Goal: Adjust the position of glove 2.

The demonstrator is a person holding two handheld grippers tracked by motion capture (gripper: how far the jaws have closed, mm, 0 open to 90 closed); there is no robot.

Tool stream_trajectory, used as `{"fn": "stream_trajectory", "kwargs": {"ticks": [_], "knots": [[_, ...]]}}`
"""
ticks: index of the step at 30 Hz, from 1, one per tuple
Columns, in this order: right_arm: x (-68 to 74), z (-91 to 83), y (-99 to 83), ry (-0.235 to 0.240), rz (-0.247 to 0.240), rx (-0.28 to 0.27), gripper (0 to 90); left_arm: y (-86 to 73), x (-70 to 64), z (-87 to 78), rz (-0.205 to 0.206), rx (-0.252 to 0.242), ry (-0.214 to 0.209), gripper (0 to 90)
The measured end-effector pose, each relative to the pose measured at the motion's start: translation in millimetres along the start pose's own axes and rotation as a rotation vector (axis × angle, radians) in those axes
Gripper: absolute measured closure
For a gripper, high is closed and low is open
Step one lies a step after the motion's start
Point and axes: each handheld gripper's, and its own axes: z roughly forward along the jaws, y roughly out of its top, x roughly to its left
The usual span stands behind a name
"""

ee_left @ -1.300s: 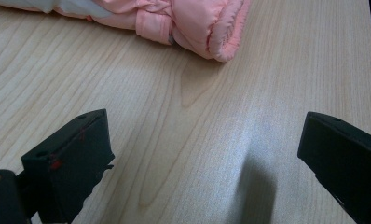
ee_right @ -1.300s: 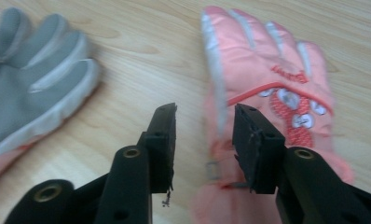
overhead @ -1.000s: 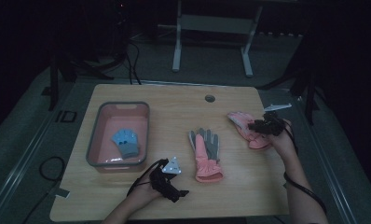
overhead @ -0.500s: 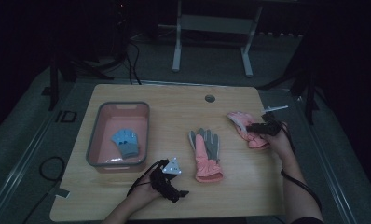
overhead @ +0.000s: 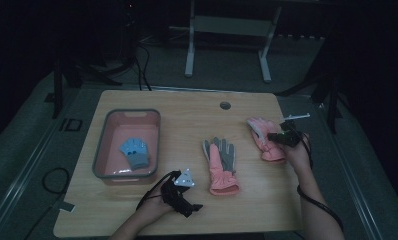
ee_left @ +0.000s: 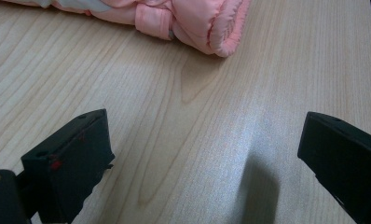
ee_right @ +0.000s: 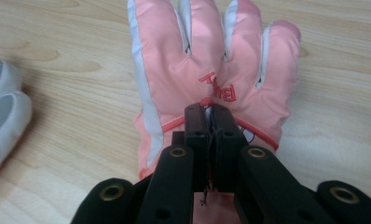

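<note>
The right tool (ee_right: 210, 112) is clamped on the back of the pink padded fabric glove (ee_right: 211, 60) lying flat on the wooden table (ee_right: 72, 60); the left tool (ee_left: 207, 154) gapes over bare wood.

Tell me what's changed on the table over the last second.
The right gripper drew a little toward the person along the far pink glove and is now shut on fabric at its back. That glove lies about where it was. The left gripper, open over bare wood, the middle glove, the tub and the blue glove in it stayed put.
</note>
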Motion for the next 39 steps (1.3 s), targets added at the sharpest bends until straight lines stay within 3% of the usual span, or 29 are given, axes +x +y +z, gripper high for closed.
{"fn": "stream_trajectory", "kwargs": {"ticks": [3, 4, 13, 20, 29, 32, 39], "knots": [[7.9, -6.9, -0.9, -0.027, 0.006, -0.013, 87.4, 0.0, -0.1, -0.2, 0.001, -0.001, 0.0, 2.9], [16.7, -16.7, -1.4, -0.036, 0.019, -0.024, 87.4, 0.0, -0.1, -0.2, 0.001, -0.001, 0.0, 2.9], [46.8, -60.8, -14.2, -0.088, 0.075, -0.084, 87.4, 0.4, -0.2, -0.9, 0.004, -0.001, 0.001, 2.9], [61.3, -84.9, -32.7, -0.097, 0.098, -0.108, 87.4, 0.7, -0.2, -0.9, 0.009, 0.001, 0.003, 2.9], [75.2, -83.7, -60.2, -0.088, 0.138, -0.082, 87.3, 0.6, -0.5, -1.0, 0.011, 0.001, 0.005, 2.9], [81.1, -74.1, -69.6, -0.102, 0.149, -0.067, 87.2, 0.6, -0.4, -0.9, 0.012, 0.001, 0.005, 2.9], [79.5, -52.6, -76.9, -0.136, 0.171, -0.04, 85.9, 0.4, -0.7, -0.9, 0.011, 0.001, 0.003, 2.9]]}}
